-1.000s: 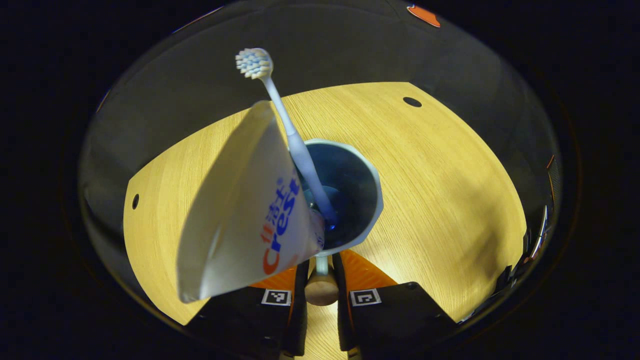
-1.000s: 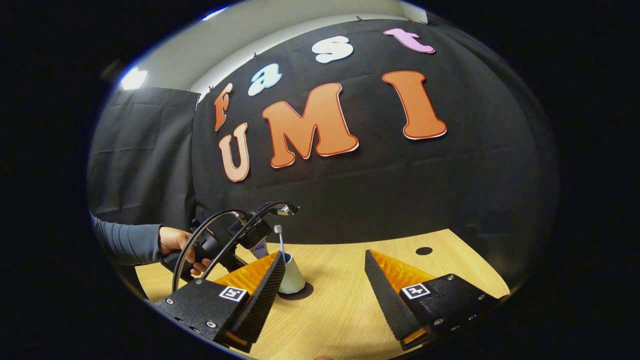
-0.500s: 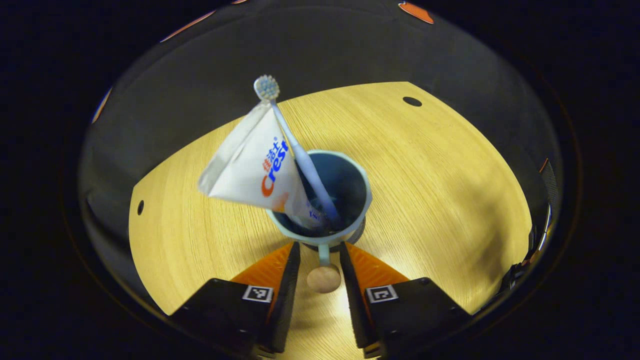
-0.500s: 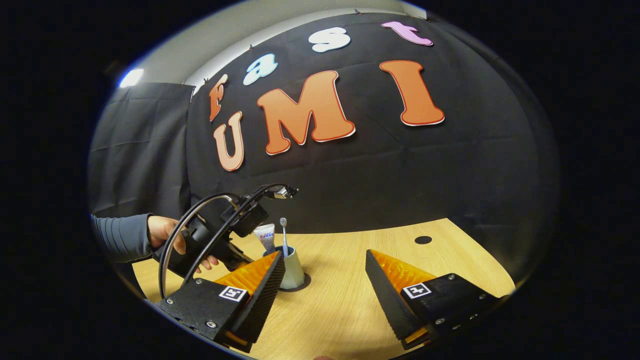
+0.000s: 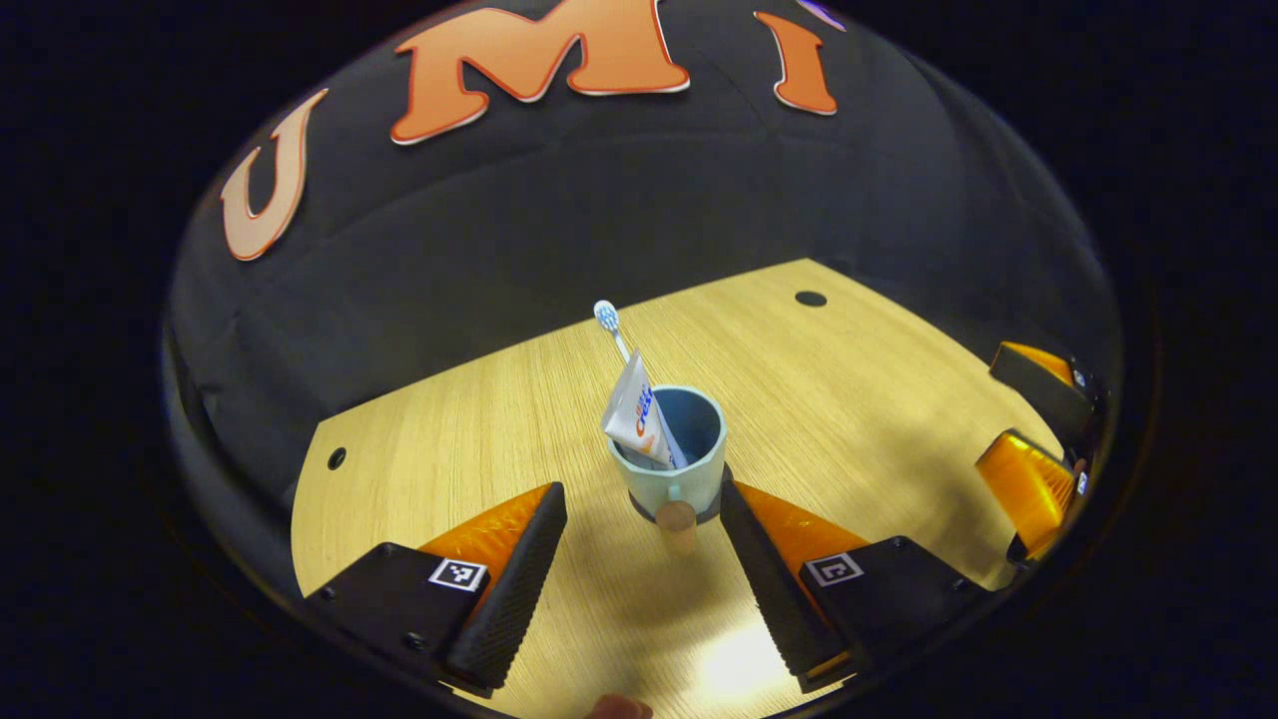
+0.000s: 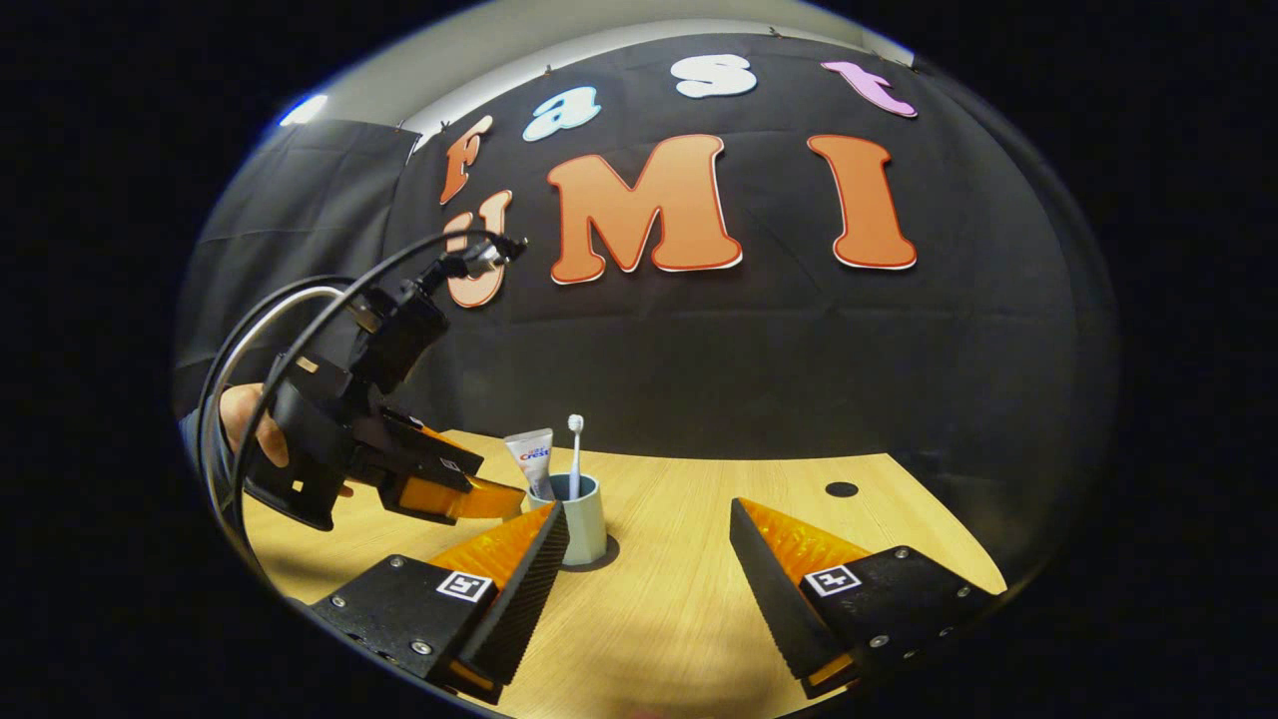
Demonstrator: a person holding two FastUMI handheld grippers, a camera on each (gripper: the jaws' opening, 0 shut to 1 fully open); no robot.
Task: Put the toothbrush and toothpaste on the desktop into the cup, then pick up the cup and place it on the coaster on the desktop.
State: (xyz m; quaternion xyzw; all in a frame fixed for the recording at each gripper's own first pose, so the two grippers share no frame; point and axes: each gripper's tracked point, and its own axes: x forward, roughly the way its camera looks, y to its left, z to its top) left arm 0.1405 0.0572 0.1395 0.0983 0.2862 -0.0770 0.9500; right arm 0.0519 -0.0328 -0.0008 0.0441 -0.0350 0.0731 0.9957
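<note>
A pale blue cup [image 5: 689, 454] stands upright on a dark coaster [image 5: 719, 507] on the wooden desktop [image 5: 879, 399]. In it lean a white toothpaste tube [image 5: 634, 419] and a white toothbrush [image 5: 606, 318], head up. The cup's handle ends in a wooden knob [image 5: 677, 516] that faces my left gripper [image 5: 641, 529], which is open and drawn back, touching nothing. In the right gripper view the cup [image 6: 587, 519] is on the coaster [image 6: 603, 553], with the tube [image 6: 529, 456] and brush [image 6: 575, 449] sticking out. My right gripper [image 6: 647, 529] hangs open over the desktop, right of the cup.
A hand [image 6: 248, 431] holds the left gripper [image 6: 489, 496] with its looping cables left of the cup. The right gripper [image 5: 1033, 449] sits at the table's right edge. Round holes [image 5: 811, 298] [image 5: 336, 458] mark the far table corners. Black cloth walls the back.
My left gripper has let go of the cup's handle, opened wide and pulled back and up. The cup stays on the coaster. The right gripper has barely moved.
</note>
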